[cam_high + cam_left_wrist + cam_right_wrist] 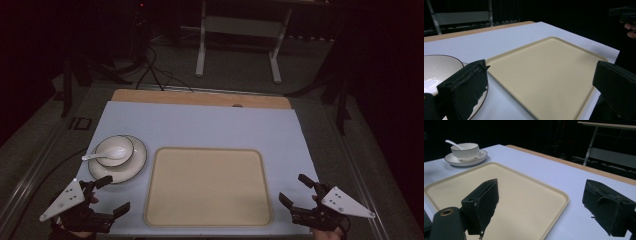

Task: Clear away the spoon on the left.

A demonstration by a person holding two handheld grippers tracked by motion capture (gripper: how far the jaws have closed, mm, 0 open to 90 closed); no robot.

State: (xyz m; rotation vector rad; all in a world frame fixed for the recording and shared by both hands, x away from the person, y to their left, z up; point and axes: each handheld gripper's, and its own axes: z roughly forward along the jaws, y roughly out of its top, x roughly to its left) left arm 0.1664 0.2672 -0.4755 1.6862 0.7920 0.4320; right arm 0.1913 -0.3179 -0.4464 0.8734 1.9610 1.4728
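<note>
A pale blue table (200, 125) in a dark room holds a beige tray (207, 186) near centre, flanked by the left gripper (111, 196) and right gripper (296, 189), both with jaws released and empty.

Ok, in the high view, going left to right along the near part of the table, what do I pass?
Left gripper, jaws apart → plate carrying the bowl and spoon → beige tray → right gripper, jaws apart.
</note>
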